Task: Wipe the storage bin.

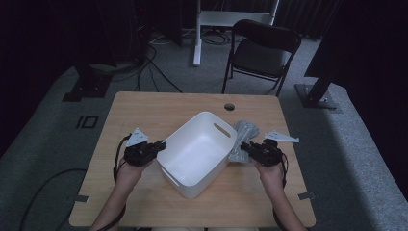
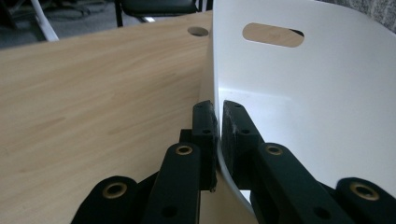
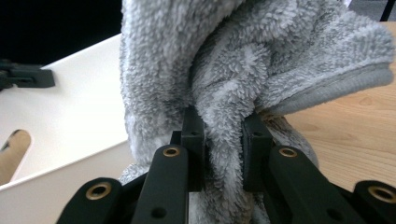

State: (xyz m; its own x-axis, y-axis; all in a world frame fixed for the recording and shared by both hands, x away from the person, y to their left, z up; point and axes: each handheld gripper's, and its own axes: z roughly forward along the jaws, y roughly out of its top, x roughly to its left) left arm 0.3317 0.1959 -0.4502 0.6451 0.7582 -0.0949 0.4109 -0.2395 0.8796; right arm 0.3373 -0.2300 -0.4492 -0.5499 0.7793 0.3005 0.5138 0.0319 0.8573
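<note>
The white bin point(image 1: 199, 153) is sitting near the middle of the wooden table point(image 1: 144, 108), turned at an angle w/ its open top facing up and a slot handle point(image 1: 222, 129) cut in the far wall. The left gripper point(image 1: 161, 144) is pinching the bin's near-left wall: in the left gripper view its jaws are standing closed on the thin white wall point(image 2: 217, 140), one pad outside, one inside, and the bin's slot handle point(image 2: 273, 35) is showing beyond. The left hand point(image 1: 129, 169) is sitting just left of the bin, forearm coming in from the table's near edge. On the bin's right side, the grey towel point(image 1: 243, 140) is lying bunched against the outer wall, touching it. The right gripper point(image 1: 246, 147) is clamping a fold of that towel; in the right gripper view the jaws are squeezing fluffy grey towel point(image 3: 224, 135) between them, w/ more of it bulging above and the bin's white wall point(image 3: 79, 116) just beside it. The right hand point(image 1: 270, 172) is sitting right of the bin, near the table's right edge. Beyond the bin, a round hole point(image 1: 229, 106) is showing in the tabletop nr the far edge. Further off past the table, a black folding chair point(image 1: 262, 53) is standing on grey carpet, w/ cables point(image 1: 154, 57) trailing over the floor to its left.
</note>
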